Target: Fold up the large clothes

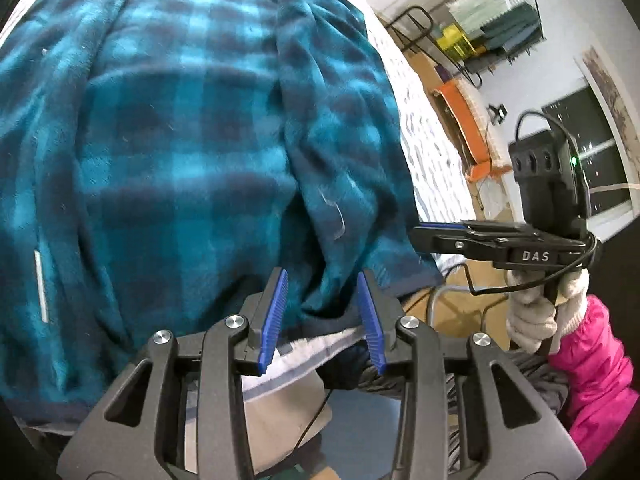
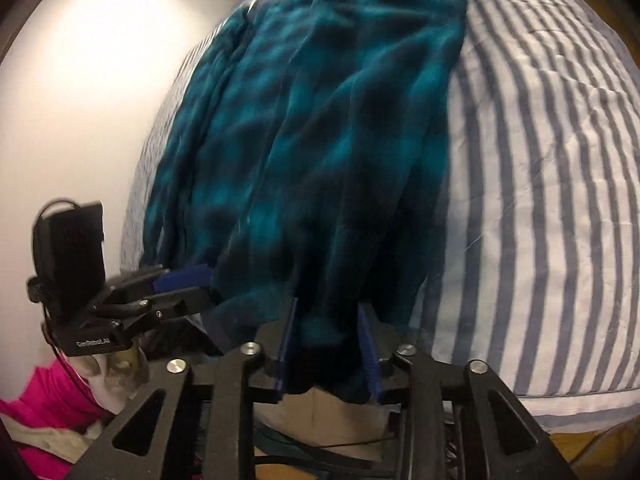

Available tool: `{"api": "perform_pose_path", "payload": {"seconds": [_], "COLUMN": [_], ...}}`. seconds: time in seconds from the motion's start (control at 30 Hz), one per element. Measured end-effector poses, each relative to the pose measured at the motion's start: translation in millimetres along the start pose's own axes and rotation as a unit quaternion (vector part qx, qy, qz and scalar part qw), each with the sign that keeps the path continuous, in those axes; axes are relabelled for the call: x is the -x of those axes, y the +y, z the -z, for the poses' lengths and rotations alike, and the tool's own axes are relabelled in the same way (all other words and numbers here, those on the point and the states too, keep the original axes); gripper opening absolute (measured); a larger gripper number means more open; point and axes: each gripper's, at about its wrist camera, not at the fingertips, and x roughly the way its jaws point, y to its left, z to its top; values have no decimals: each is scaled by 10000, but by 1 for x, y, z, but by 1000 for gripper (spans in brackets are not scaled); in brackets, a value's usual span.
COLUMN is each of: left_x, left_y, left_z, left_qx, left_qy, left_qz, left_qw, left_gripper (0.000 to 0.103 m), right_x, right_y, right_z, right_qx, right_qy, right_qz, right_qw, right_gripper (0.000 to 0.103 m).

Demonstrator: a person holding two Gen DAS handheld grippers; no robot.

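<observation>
A teal and navy plaid fleece garment (image 1: 180, 152) lies spread on a striped bed (image 2: 540, 200); it also shows in the right wrist view (image 2: 312, 140). My left gripper (image 1: 322, 320) has its blue pads apart around the garment's near hem, with fabric bunched between them. My right gripper (image 2: 328, 344) also has its pads around a thick fold of the hem. Each gripper shows in the other's view: the right one (image 1: 440, 234) at the garment's right corner, the left one (image 2: 188, 284) at its left corner. The pads there look close together.
The bed's edge runs near both grippers. A pink sleeve and white gloved hand (image 1: 560, 320) hold the right gripper. An orange chair (image 1: 468, 128), shelves (image 1: 500, 20) and a dark window (image 1: 592, 152) stand right of the bed. A white wall (image 2: 100, 80) is left.
</observation>
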Motion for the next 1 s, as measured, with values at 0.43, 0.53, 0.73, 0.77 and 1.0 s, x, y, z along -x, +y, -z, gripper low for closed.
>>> {"api": "perform_pose_path", "payload": {"seconds": [0.43,0.53,0.73,0.77,1.0], "left_x": [1,5,0,-3,-14], "left_y": [-15,-14,-1,2,-1], "left_z": [24,25,17,16,14], "left_qx": [-334,-272,211,348,251], "left_qy": [11,-10,-8,28,121], "left_qz": [12,102,434,553,579], "left_qw": [9994,9996,9988,9979,9979], "left_gripper": [7,7,36,36,0], "right_x": [17,19,35,36,17], "right_y": [7,6,5,6,16], "right_z": [19,22,24,24,21], "right_qx": [409,446,524,552,881], "right_qy": [-122,-114,-359,-369,-96], "right_qz": [1220,1222,927,890,910], "right_qw": [9916,9914,9937,9938,9919], "right_gripper": [13,34,34,34,34]}}
